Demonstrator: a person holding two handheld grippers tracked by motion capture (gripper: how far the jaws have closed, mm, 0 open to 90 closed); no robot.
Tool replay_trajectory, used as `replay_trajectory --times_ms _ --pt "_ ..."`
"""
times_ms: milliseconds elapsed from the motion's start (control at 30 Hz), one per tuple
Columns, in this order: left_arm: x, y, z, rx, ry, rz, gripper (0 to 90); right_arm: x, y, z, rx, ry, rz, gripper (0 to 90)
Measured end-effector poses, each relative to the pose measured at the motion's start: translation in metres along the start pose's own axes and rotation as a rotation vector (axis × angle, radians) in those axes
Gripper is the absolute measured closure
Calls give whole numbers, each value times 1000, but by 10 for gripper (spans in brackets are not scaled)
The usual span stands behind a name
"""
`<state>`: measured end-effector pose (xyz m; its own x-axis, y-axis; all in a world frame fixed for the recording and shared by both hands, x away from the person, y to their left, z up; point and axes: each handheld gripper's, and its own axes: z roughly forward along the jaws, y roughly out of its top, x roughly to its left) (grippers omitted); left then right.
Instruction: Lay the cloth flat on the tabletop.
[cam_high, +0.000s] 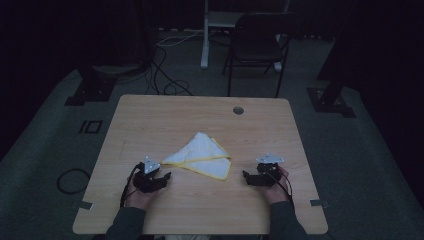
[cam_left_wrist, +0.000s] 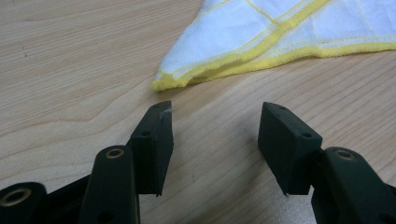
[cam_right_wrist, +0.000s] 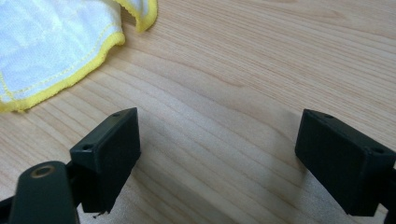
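Note:
A white cloth with yellow hems (cam_high: 202, 155) lies folded into a rough triangle on the middle of the wooden table (cam_high: 150, 115). My left gripper (cam_high: 162, 176) rests on the table just left of the cloth's left corner, open and holding nothing. In the left gripper view that corner of the cloth (cam_left_wrist: 261, 42) lies just beyond the jaws of the left gripper (cam_left_wrist: 215, 135). My right gripper (cam_high: 246, 176) sits right of the cloth, open and holding nothing. The right gripper view has the cloth's edge (cam_right_wrist: 51, 51) at the upper left, apart from the right gripper (cam_right_wrist: 219, 149).
A small round grommet (cam_high: 238, 110) is set in the table near its far edge. Behind the table stand a black folding chair (cam_high: 257, 42) and a white stand leg (cam_high: 205, 35). Cables (cam_high: 165, 80) run over the grey floor.

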<state>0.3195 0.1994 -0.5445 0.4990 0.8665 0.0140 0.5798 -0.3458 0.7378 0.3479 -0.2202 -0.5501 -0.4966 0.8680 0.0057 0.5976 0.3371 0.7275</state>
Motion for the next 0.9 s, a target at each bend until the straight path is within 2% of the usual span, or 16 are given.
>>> replay_trajectory --times_ms 633,900 --pt "5 3 3 6 2 -5 444 1 1 1 -2 12 -12 145" --pt "9 5 1 23 -3 0 491 2 1 1 -2 23 -22 145"
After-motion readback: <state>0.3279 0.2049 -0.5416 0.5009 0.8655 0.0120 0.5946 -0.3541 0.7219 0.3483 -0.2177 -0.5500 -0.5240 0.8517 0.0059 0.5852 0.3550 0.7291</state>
